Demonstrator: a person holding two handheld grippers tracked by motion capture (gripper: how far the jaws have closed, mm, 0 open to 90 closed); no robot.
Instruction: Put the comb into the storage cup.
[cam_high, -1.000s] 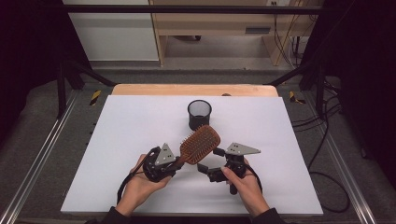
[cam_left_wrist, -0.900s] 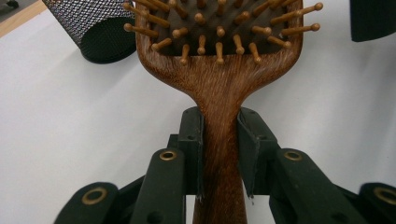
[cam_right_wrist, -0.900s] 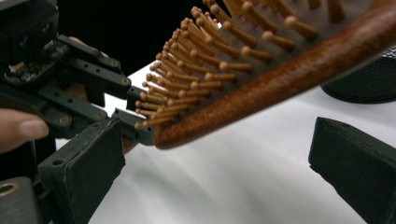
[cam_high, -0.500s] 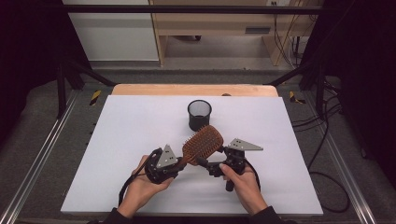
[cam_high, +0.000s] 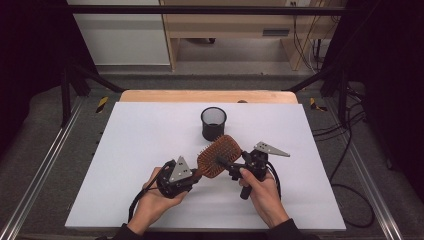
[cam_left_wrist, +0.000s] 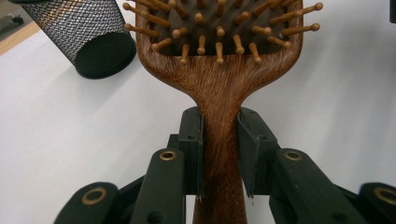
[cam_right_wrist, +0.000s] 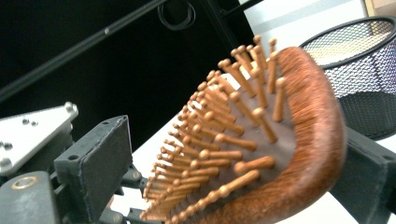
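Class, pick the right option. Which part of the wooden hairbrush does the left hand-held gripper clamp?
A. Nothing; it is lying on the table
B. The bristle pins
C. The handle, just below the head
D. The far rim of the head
C: in the left gripper view the left hand-held gripper has both pads pressed against the narrow handle of the hairbrush, just below the head.

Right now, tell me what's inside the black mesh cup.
The black mesh cup looks empty: dark mesh walls, nothing sticking out. Its bottom is too dark to confirm.
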